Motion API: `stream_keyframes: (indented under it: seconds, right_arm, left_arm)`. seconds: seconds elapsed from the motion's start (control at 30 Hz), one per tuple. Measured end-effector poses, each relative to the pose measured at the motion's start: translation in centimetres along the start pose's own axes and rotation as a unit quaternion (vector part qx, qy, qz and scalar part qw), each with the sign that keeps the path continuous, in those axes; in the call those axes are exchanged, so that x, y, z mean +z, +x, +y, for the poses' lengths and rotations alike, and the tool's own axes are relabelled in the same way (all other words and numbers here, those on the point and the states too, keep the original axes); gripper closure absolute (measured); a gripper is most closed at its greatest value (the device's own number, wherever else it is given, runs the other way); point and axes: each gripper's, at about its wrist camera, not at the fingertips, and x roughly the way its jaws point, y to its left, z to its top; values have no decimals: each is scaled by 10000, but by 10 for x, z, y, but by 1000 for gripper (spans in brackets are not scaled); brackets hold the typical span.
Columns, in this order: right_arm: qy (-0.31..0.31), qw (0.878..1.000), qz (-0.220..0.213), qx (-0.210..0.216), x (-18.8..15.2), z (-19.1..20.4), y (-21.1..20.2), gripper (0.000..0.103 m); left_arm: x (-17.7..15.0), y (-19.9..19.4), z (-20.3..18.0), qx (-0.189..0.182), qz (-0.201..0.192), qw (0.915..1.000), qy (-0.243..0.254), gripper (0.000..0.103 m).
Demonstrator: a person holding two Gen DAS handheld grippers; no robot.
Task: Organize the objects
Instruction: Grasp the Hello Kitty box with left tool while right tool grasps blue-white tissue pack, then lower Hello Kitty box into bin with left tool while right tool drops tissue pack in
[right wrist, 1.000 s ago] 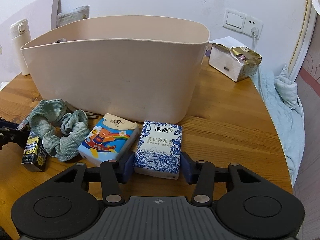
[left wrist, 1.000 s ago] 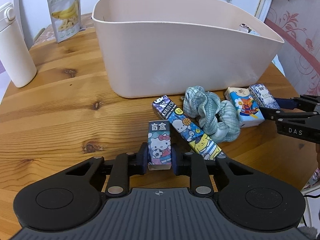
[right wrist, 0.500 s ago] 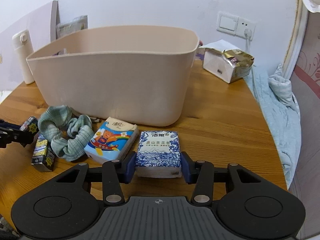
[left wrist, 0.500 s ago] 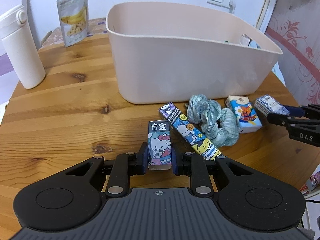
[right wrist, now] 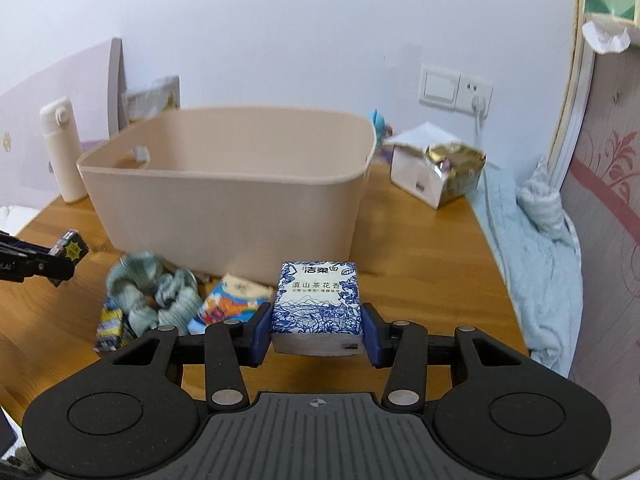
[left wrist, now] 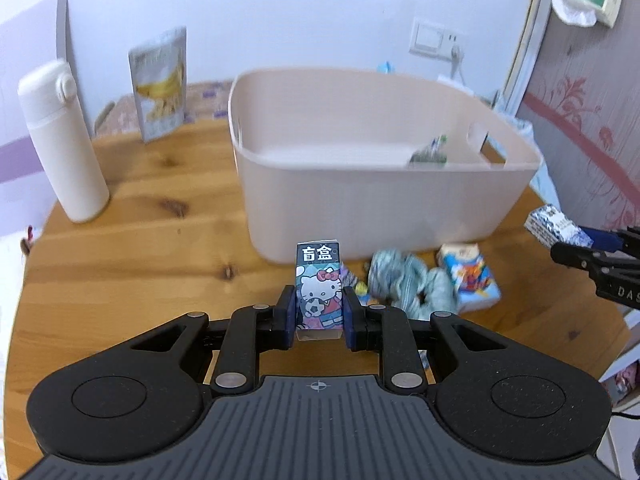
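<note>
My left gripper (left wrist: pixel 319 312) is shut on a Hello Kitty box (left wrist: pixel 319 288) and holds it above the table, in front of the beige tub (left wrist: pixel 376 200). My right gripper (right wrist: pixel 317 332) is shut on a blue-and-white tissue pack (right wrist: pixel 316 304), also lifted, in front of the tub (right wrist: pixel 224 200). On the table by the tub lie a green scrunchie (left wrist: pixel 412 284), a cartoon tissue pack (left wrist: pixel 468 276) and a long cartoon box (right wrist: pixel 110 322). A small packet (left wrist: pixel 430 152) lies inside the tub.
A white bottle (left wrist: pixel 62 140) and a banana snack bag (left wrist: pixel 160 84) stand at the back left of the round wooden table (left wrist: pixel 120 260). A white box with gold foil (right wrist: pixel 436 172) and a light blue cloth (right wrist: pixel 532 240) are at the right.
Both grippers have risen off the table with their loads, the Hello Kitty box and the blue tissue pack. The tub's inside now shows from higher up.
</note>
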Motion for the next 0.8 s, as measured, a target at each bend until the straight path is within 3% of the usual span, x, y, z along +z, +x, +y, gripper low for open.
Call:
stream_keyframes:
  seconds: [0.5,0.8]
  right_arm:
    - [-170,9966,-789,-146,52,-8,-26,59]
    - [-442,9955,-832,28,81,4,-8,59]
  left_arm:
    - [53,-20,-12,-171,-759,9970,-3,80]
    - [81,10,-27,-230,-717,9972,53,80]
